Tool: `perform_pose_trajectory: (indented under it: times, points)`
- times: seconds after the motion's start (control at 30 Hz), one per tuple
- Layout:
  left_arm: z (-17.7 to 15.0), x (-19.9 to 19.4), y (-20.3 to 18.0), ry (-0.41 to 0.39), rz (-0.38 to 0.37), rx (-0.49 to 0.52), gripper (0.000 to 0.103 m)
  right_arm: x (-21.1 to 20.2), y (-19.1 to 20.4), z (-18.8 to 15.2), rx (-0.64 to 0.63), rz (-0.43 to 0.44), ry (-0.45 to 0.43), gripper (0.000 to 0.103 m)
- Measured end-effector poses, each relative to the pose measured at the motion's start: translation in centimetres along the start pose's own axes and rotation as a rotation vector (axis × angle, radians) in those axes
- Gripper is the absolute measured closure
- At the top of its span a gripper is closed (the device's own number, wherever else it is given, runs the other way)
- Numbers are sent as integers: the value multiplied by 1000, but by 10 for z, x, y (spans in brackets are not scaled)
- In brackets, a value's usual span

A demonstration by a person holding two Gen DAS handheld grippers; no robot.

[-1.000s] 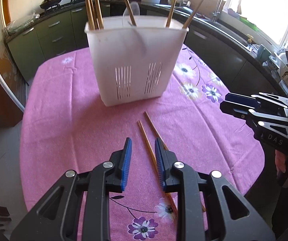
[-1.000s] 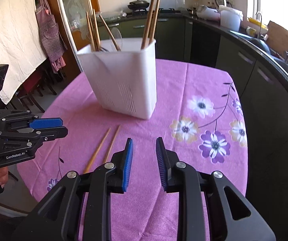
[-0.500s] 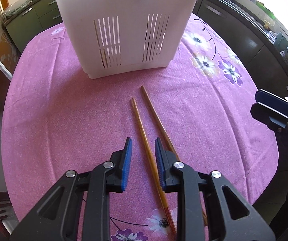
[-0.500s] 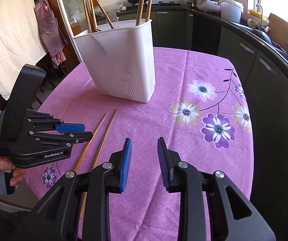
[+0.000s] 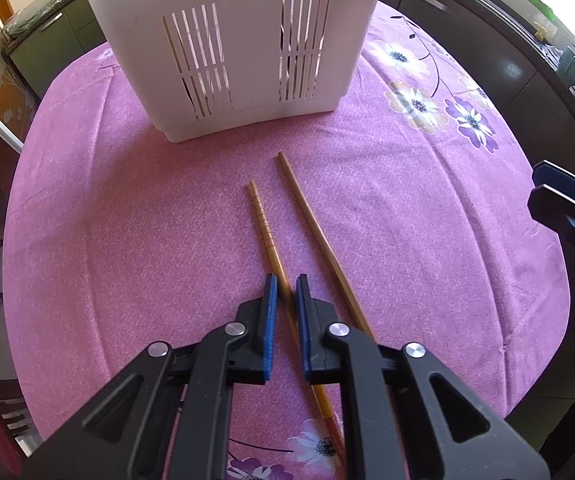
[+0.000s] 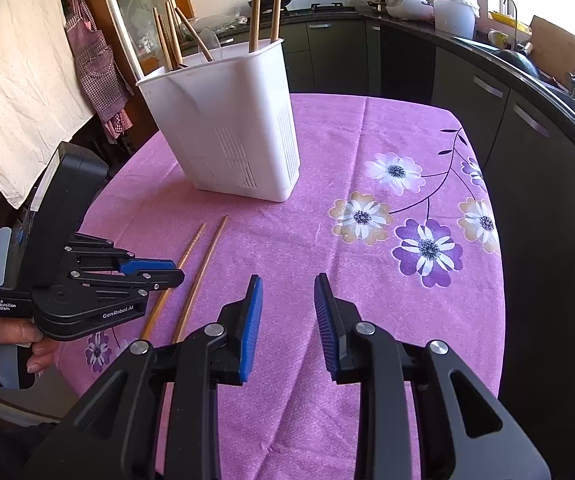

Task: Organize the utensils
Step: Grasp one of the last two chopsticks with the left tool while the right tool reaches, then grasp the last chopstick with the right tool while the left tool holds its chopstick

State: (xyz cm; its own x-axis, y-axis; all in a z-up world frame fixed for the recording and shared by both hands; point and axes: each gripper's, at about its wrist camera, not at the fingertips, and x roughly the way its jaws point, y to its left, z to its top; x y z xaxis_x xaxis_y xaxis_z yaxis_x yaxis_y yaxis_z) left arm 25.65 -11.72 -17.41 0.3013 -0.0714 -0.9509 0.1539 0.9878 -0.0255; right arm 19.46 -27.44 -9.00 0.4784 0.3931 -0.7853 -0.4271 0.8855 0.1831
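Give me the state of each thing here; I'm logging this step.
left gripper: jaws narrowed around the ridged chopstick
ridged chopstick: flat on the tablecloth
plain chopstick: flat, ungripped
right gripper: open, empty
utensil holder: upright, chopsticks inside
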Motion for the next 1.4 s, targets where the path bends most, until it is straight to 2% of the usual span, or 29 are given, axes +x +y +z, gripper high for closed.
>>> perform_pose_trajectory:
  times: [0.27,0.4,0.5,0.67,0.93,1.23,1.4]
  points:
    - [-3,-16,17,-35,-32,-26,97,0,-1,-2,3,-6,9,76]
    - [-8,-43,26,-97,-42,-26,97,1,2,-1,0,-4,16,76]
    - [-16,-69,32,-154,-55,-27,97,4,8,1,-11,3,27,67]
    - [-34,-111,43,-253,-58,-25,97,13,22,4,-38,7,48,67]
    - [-56,-148,54,-370,-79,-14,97,40,46,14,-68,33,114,64]
    - [-73,-166,61,-430,-84,1,97,91,78,23,-122,41,229,64]
    - [-78,-169,63,-446,-80,12,97,112,91,30,-142,15,264,64]
